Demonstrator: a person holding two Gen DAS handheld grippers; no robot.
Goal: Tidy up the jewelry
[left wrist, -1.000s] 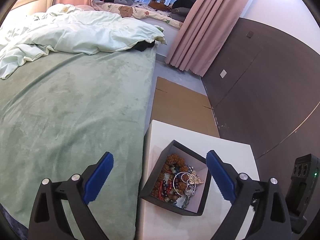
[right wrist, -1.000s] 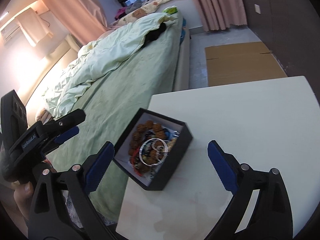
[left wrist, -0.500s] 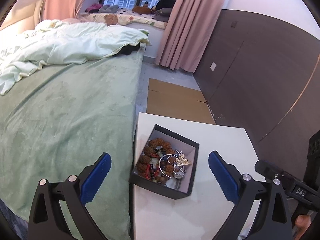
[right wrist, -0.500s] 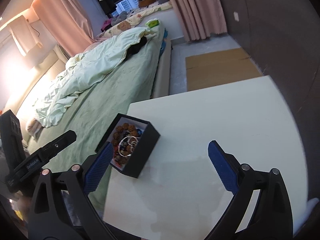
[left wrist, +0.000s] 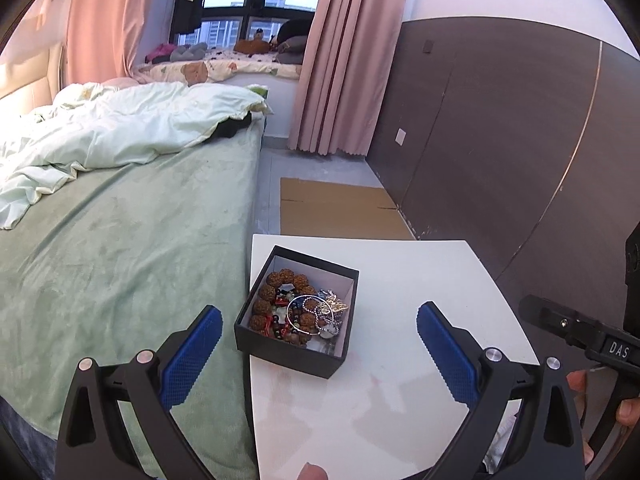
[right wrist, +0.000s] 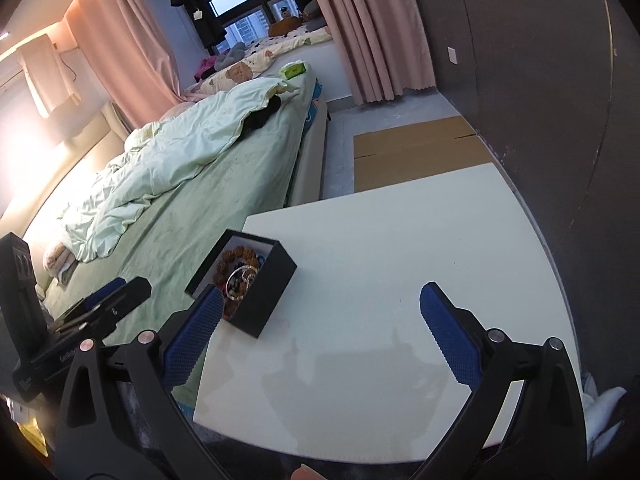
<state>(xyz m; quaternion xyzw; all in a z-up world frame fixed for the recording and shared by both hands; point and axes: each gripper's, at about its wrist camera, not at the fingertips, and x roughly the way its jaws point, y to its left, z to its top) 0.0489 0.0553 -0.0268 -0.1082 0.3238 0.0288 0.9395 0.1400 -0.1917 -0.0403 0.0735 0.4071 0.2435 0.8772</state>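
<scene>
On white table (left wrist: 400, 392), black jewelry box (left wrist: 294, 354), bracelets clearest from left gripper (left wrist: 318, 354), both grippers wide.

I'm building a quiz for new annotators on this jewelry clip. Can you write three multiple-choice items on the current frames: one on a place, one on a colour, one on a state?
1. Where does the black jewelry box sit on the white table?
A. at the edge beside the bed
B. against the dark wall
C. on the cardboard on the floor

2. What colour are the pads on the gripper fingers?
A. red
B. blue
C. green

3. What state is the left gripper in?
A. shut on a bracelet
B. shut and empty
C. open and empty

Answers:
1. A, the box stands at the table edge next to the green bed.
2. B, the ribbed pads are blue in both wrist views.
3. C, its fingers stand wide apart with nothing between them; the right gripper looks the same.
</scene>
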